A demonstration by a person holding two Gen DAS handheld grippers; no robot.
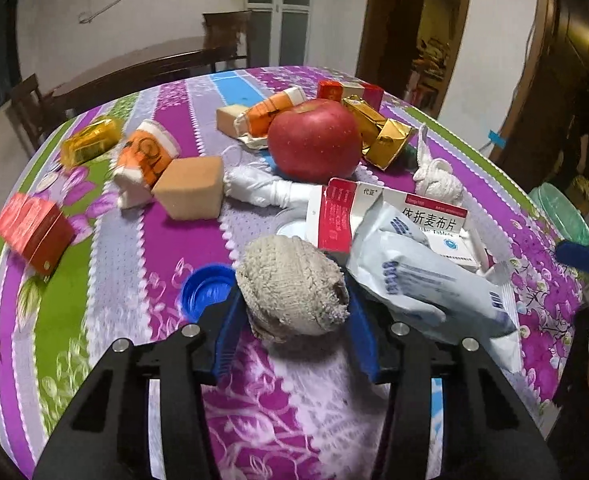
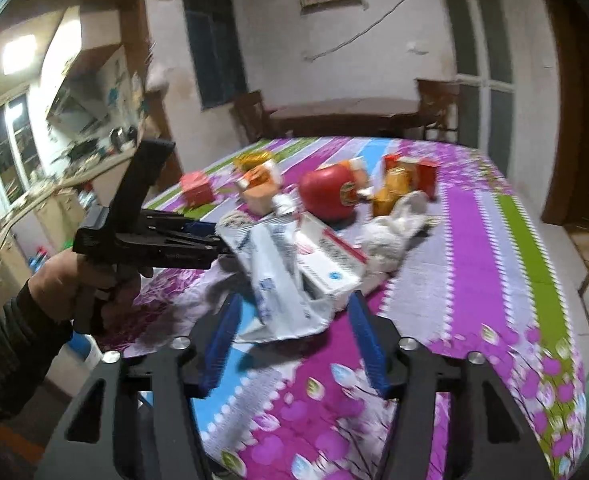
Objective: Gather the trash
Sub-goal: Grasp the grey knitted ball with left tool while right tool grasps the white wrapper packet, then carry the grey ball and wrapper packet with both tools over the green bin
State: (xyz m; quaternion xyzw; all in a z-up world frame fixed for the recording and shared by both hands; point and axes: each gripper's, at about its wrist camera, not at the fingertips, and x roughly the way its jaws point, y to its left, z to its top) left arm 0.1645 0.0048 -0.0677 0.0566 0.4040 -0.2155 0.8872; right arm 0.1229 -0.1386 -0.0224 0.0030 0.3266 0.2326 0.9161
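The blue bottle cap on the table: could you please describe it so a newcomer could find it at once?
Start from the red apple mid-table on the floral tablecloth and come toward the left gripper. Just left of its jaws, beside the grey crocheted ball, lies the blue bottle cap: the only small, round, ridged blue piece there.

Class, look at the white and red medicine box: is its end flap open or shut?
Open: the medicine box has its red flap lifted away from the body.
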